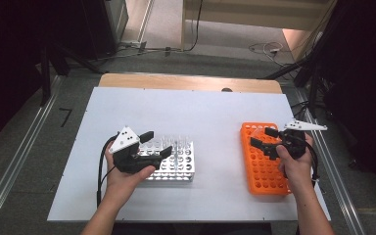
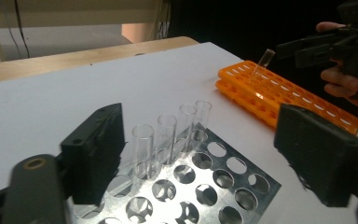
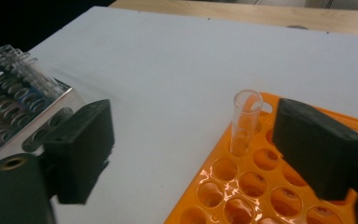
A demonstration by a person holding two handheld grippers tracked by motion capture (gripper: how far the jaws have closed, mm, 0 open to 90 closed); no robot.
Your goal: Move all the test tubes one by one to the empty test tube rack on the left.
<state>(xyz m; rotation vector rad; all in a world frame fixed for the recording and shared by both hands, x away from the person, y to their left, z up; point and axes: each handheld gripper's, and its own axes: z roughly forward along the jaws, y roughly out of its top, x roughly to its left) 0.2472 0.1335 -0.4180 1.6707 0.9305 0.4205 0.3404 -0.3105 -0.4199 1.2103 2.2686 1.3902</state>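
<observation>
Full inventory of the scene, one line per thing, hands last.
Metal rack: one, silver, on the board's left half.
Tubes in metal rack: four, clear, upright in a row.
Orange rack: one, orange, on the board's right half.
Tube in orange rack: one, clear, in a corner hole.
Board: one, white, on a wooden table.
Left tongs: one, black, open over the metal rack.
Right tongs: one, black, open beside the orange rack's tube.

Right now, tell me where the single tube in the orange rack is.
The tube stands in a far-corner hole of the orange rack, between the right tool's open jaws, on the table's right side.
</observation>
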